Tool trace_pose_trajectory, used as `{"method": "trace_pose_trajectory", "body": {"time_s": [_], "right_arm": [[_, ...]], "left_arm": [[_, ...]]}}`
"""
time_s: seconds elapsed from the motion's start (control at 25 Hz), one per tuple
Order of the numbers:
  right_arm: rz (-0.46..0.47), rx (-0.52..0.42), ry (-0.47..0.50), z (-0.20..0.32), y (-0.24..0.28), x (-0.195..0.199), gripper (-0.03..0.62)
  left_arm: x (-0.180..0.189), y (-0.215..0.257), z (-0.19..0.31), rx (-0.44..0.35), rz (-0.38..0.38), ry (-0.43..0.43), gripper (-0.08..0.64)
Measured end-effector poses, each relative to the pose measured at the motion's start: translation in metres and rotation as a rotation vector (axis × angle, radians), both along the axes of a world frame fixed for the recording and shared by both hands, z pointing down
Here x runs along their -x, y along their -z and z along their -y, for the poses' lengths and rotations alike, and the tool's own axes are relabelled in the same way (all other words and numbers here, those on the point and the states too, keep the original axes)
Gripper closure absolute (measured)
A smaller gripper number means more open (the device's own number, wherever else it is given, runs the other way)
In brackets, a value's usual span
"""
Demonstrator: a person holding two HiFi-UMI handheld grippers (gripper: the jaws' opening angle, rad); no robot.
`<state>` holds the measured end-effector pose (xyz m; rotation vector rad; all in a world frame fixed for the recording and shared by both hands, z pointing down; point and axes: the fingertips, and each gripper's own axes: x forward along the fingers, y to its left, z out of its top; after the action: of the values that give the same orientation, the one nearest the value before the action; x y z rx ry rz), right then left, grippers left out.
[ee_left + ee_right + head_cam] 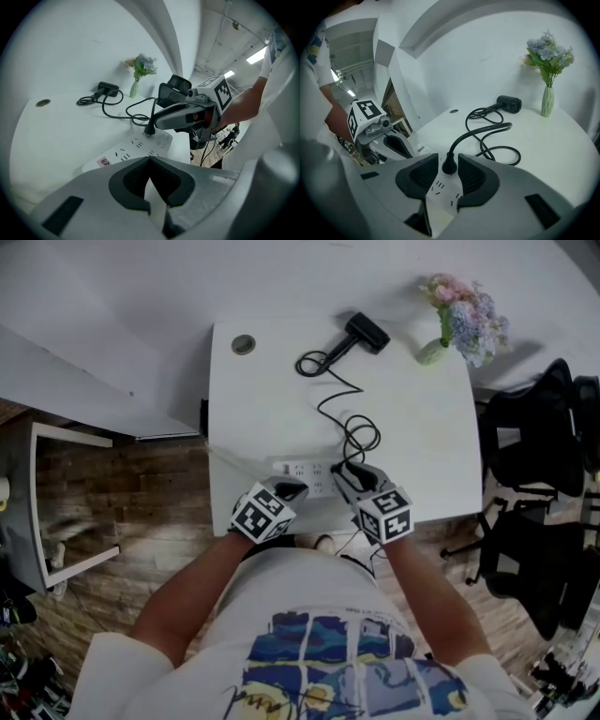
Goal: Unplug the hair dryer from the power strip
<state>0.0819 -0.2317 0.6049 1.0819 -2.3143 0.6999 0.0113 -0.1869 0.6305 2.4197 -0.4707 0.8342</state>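
A white power strip (302, 471) lies near the front edge of the white table (422, 446). A black plug (449, 165) stands in it. Its cord (339, 397) curls back to the black hair dryer (366, 332) at the far side. My right gripper (448, 160) is open and straddles the plug, whose sides sit close to both pads. My left gripper (149, 161) is shut, its tips over the strip's (133, 147) left end. The left gripper view shows the right gripper (161, 123) beside the plug (150, 129).
A green vase of flowers (459, 315) stands at the table's far right corner. There is a round cable hole (244, 344) at the far left. Black chairs (544, 437) stand right of the table. The table's front edge runs just below the strip.
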Motion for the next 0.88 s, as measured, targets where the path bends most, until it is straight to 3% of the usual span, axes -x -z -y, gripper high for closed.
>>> {"method": "trace_pose_trajectory", "body": {"time_s": [0.64, 0.88], "right_arm": [[0.000, 0.020, -0.020, 0.012, -0.009, 0.008, 0.511], [-0.002, 0.015, -0.027, 0.012, -0.009, 0.008, 0.520]], "left_arm": [[-0.001, -0.005, 0.003, -0.008, 0.067, -0.064, 0.560], [0.000, -0.007, 0.003, 0.033, 0.075, -0.064, 0.560]]}}
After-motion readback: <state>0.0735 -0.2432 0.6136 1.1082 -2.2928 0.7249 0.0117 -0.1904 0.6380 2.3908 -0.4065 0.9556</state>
